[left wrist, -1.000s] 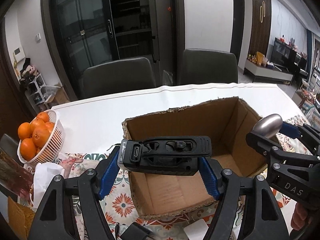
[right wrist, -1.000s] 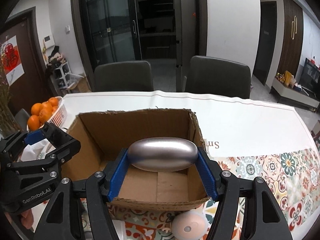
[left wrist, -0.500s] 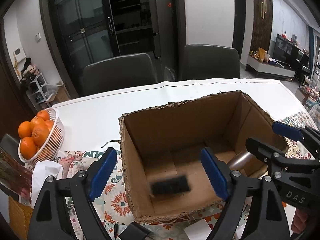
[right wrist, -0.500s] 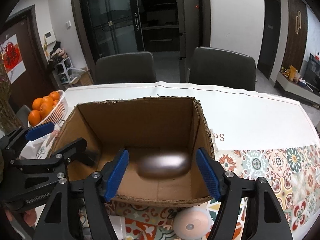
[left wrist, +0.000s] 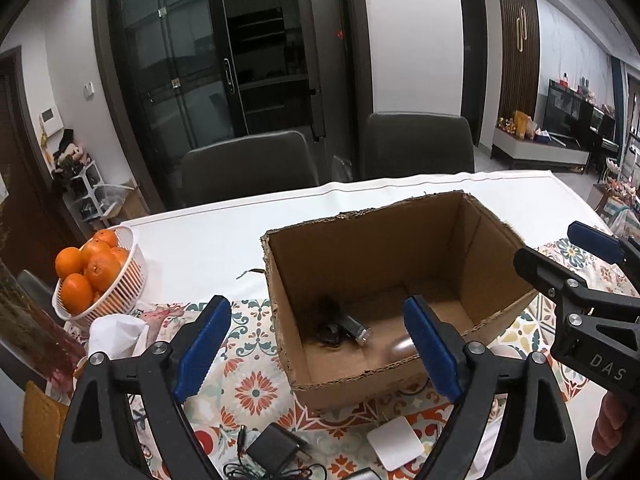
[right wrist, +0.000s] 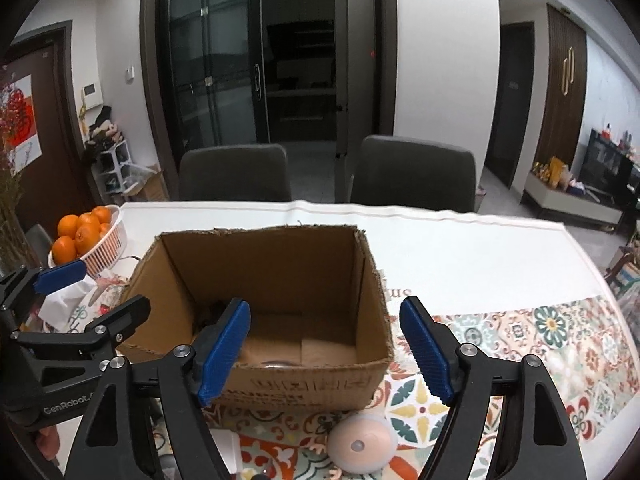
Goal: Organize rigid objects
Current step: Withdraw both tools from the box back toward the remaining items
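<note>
orange basket (left wrist: 116, 280), black charger (left wrist: 276, 450), white puck (right wrist: 362, 442)

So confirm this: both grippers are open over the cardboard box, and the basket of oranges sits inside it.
Not quite. The basket of oranges sits on the table outside the cardboard box, per the left wrist view. The left gripper and right gripper are open.

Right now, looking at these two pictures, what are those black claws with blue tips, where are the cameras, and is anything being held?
They are hand-held grippers, one in each of a person's hands, with a camera on each looking along its fingers. The left gripper and right gripper have just been opening and hold nothing. Both face a cardboard box on a patterned tablecloth. Inside lie a black gadget and a silver oval object. Nearby: a basket of oranges, a black charger and a round pink item.
</note>
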The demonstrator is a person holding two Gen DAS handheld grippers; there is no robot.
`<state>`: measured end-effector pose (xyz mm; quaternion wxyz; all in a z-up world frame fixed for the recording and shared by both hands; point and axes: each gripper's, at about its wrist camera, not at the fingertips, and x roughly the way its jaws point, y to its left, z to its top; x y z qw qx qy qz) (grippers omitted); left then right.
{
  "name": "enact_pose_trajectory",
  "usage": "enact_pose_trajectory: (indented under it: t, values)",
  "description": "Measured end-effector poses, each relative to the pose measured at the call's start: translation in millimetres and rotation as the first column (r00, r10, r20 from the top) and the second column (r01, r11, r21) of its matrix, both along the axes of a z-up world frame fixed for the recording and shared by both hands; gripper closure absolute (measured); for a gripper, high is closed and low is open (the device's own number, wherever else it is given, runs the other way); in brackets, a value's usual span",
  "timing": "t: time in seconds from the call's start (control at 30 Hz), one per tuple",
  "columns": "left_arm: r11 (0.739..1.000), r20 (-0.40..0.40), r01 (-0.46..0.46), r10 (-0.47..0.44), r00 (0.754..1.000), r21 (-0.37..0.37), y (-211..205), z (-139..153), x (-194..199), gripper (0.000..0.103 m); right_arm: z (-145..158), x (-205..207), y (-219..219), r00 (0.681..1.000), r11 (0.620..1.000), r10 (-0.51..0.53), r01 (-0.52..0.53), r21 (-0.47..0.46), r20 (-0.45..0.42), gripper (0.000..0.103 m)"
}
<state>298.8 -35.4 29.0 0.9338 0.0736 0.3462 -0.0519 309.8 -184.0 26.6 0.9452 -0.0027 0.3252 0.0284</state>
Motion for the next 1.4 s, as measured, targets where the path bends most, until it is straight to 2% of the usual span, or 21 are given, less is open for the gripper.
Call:
enact_pose_trajectory:
  t: [0.4, 0.77, 1.03, 1.4]
  values:
    - [1.0, 0.07, 0.015, -0.015, 0.997, -0.005, 4, 15, -53, 0.012, 14, -44, -4, 0.999, 0.999, -0.01, 0.008, 0.045, 0.041, 0.02]
    - [1.0, 0.14, -0.011, 0.007, 0.99, 0.027, 6, 7, -99, 0.009, 14, -86, -3, 0.994, 0.999, -0.046, 0.045, 0.01, 0.103, 0.017]
    - [1.0, 0.139, -0.02, 0.016, 0.99, 0.024, 10, -6, -122, 0.006, 10, -112, -1, 0.989, 0.998, -0.055, 0.059, -0.025, 0.137, 0.014]
    - [0.999, 0.112, -0.031, 0.028, 0.993, 0.018, 18, -24, -146, 0.004, -16, -133, 1, 0.994, 0.999, -0.04, 0.04, 0.008, 0.101, 0.012]
